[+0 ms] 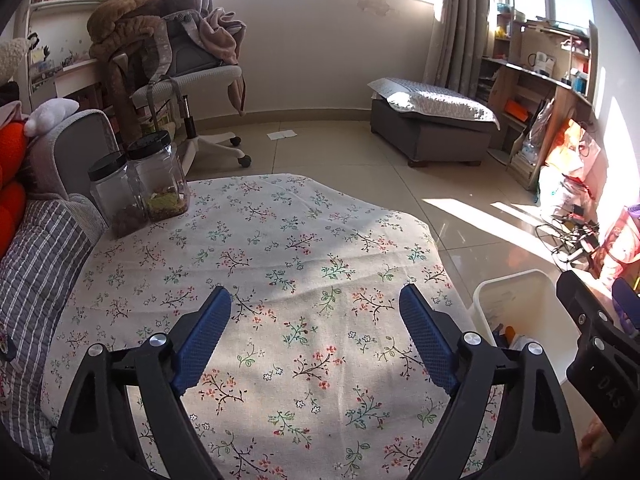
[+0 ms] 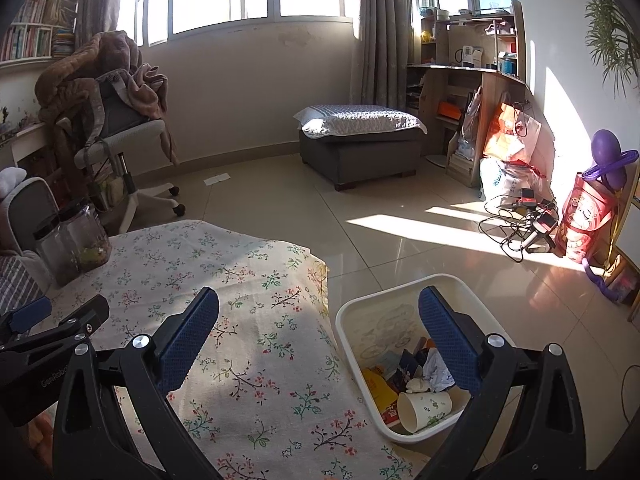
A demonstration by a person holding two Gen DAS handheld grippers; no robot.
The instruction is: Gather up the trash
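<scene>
right gripper [image 2: 318,312] spread wide above trash bin [image 2: 400,286]

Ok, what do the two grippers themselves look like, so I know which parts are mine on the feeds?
Both match: the left gripper and right gripper have glossy black plastic linkage arms with silver round bolts, ending in flat blue fingers with a fine grid texture. White lettering marks the black bodies, only partly readable. No cables or sleeves show.

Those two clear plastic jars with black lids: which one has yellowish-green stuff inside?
The farther, taller-looking clear plastic jar, standing toward the table's middle. The nearer clear jar at the table's edge holds only dark brown bits.
</scene>
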